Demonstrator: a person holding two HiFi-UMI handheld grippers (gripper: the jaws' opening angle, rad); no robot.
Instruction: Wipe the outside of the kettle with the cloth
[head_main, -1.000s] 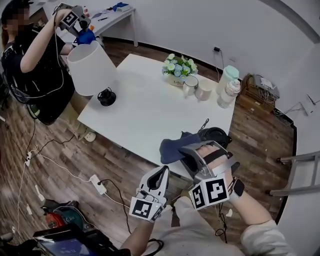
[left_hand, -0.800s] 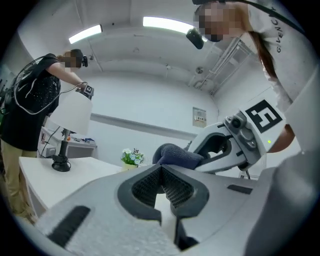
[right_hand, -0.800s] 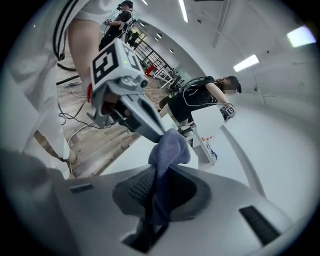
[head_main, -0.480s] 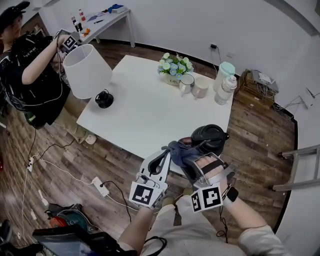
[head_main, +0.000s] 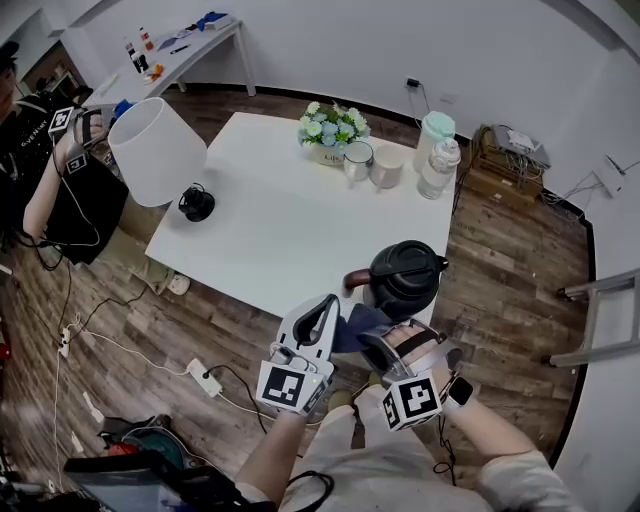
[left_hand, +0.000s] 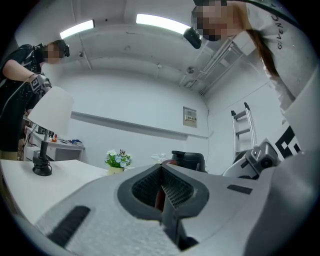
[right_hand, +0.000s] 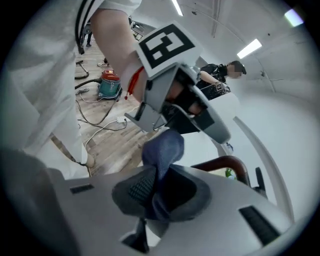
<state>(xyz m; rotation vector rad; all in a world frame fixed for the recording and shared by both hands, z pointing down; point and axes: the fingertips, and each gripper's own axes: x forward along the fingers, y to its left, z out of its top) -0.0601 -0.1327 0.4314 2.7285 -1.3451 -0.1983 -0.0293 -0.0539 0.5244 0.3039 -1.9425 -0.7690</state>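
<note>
A black kettle (head_main: 408, 275) with a brown handle (head_main: 358, 278) stands near the front right edge of the white table (head_main: 270, 230). My right gripper (head_main: 372, 342) is shut on a dark blue cloth (head_main: 352, 325), held just in front of the table edge, below the kettle. In the right gripper view the cloth (right_hand: 162, 150) bunches up out of the jaws, with the kettle handle (right_hand: 225, 162) beyond. My left gripper (head_main: 327, 305) is shut and holds nothing, just left of the cloth. Over its shut jaws, the left gripper view shows the kettle (left_hand: 187, 160).
A lamp with a white shade (head_main: 155, 150) stands at the table's left end, and a person (head_main: 40, 170) with a gripper is beside it. Flowers (head_main: 328, 125), two mugs (head_main: 358, 160) and two bottles (head_main: 432, 145) line the far edge. A power strip (head_main: 205, 375) and cables lie on the floor.
The right gripper lifted the cloth off the table, brought it up by the kettle, then drew back below the table edge. The left gripper stayed shut beside it. The other person stepped back from the lamp.
</note>
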